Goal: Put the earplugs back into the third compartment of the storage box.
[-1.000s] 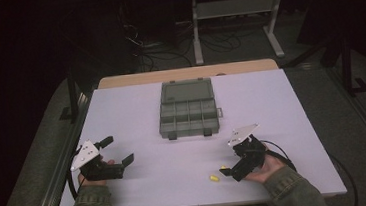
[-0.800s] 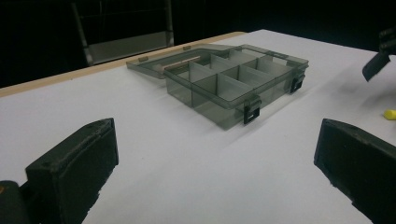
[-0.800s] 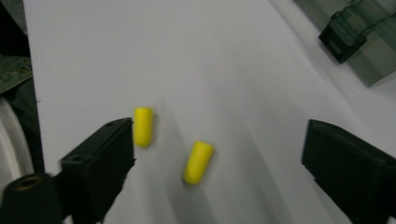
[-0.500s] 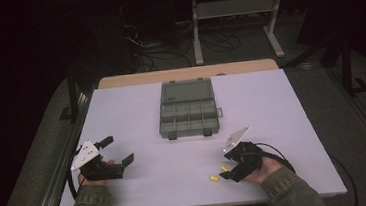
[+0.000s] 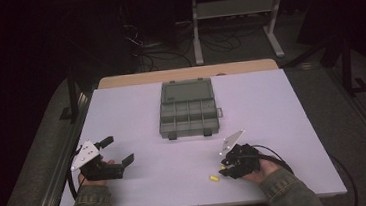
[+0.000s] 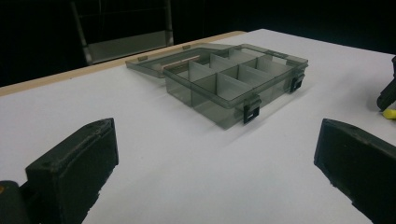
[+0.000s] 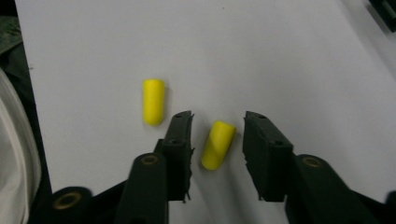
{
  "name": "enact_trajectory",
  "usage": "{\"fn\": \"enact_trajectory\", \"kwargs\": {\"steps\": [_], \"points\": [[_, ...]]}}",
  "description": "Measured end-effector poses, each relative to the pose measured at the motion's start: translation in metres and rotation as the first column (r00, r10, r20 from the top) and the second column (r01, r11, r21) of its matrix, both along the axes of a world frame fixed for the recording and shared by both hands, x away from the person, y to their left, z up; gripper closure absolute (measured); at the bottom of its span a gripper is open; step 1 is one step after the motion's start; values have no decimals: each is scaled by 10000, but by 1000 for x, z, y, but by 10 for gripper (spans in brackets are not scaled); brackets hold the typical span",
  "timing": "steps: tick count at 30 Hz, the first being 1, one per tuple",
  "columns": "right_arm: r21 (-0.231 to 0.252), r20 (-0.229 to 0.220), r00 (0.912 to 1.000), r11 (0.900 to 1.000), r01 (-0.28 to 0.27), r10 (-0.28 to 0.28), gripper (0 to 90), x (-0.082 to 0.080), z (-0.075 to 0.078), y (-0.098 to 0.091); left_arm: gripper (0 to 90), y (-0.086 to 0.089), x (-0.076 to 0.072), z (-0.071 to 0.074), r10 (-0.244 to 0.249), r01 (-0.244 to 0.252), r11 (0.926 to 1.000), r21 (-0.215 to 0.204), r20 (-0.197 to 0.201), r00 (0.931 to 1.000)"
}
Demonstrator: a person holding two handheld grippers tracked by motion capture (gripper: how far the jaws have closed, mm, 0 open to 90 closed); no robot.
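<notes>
White tabletop (image 5: 136, 112), high view: grey compartment box (image 5: 188, 115) sits mid-table toward the far edge, lid flat open behind it, dividers showing. Left gripper (image 5: 116, 150) held low at the near left corner, well apart from the box, jaws spread wide with nothing between. Right gripper (image 5: 225, 170) down at the near right, tips on the table by two small yellow plugs — one plug (image 5: 213, 178) lies free just left of the tips, second plug (image 5: 223, 168) mostly hidden at the tips. Jaws have just been closing in on it.

Left gripper view: two black jaws far apart at the bottom corners, bare table between. Box (image 6: 236, 81) ahead, translucent grey, two black latches on the near wall, compartments look empty from here. Tip of a yellow plug (image 6: 389, 113) at the right edge, under the other gripper.

Right gripper view: second plug (image 7: 217, 144) lying between the jaws, tilted, nearer the left-hand jaw. Narrow gap visible on both sides — pads not pressing yet, so narrowed but not gripping. Free plug (image 7: 153, 101) lies outside the left-hand jaw, just beside it, not touching. Both plugs on the table surface. Pale fabric at the left edge, cannot tell what.
</notes>
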State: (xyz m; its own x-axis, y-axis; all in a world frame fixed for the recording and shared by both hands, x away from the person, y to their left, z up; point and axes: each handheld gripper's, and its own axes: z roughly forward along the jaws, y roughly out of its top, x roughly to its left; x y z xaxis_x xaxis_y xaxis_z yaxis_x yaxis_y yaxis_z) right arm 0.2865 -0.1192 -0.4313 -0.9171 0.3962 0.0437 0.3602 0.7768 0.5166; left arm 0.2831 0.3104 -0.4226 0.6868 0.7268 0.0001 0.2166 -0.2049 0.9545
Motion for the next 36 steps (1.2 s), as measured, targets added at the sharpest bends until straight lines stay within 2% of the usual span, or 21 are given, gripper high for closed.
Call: {"fn": "enact_trajectory", "kwargs": {"steps": [1, 4, 6, 8, 12, 18, 36], "points": [[-86, 151, 9999, 10000, -2, 3, 675, -1, 0, 1, 0, 0, 0, 0, 3, -3, 10000, 4, 0, 10000], [-142, 197, 9998, 9999, -49, 52, 777, -2, 0, 2, 0, 0, 0, 0, 1, -1, 10000, 5, 0, 10000], [-187, 230, 9997, 9998, -27, 31, 786, -2, 1, 3, 0, 0, 0, 0, 3, -3, 10000, -2, 5, 10000], [-141, 202, 9998, 9999, 47, -44, 788, -2, 2, 4, 0, 0, 0, 0, 5, -5, 10000, 0, 4, 10000], [310, 76, 9999, 9995, 87, -90, 788, 0, 8, 1, 0, 0, 0, 0, 2, -2, 10000, 10, 3, 10000], [626, 182, 9998, 9980, 116, -128, 789, 5, 22, -1, 0, 0, 0, 0, -11, 11, 10000, 17, 0, 10000], [909, 512, 9987, 9959, 31, -78, 793, 28, 53, 7, 0, -1, 0, 0, -30, 30, 10000, -14, -4, 10000]]}}
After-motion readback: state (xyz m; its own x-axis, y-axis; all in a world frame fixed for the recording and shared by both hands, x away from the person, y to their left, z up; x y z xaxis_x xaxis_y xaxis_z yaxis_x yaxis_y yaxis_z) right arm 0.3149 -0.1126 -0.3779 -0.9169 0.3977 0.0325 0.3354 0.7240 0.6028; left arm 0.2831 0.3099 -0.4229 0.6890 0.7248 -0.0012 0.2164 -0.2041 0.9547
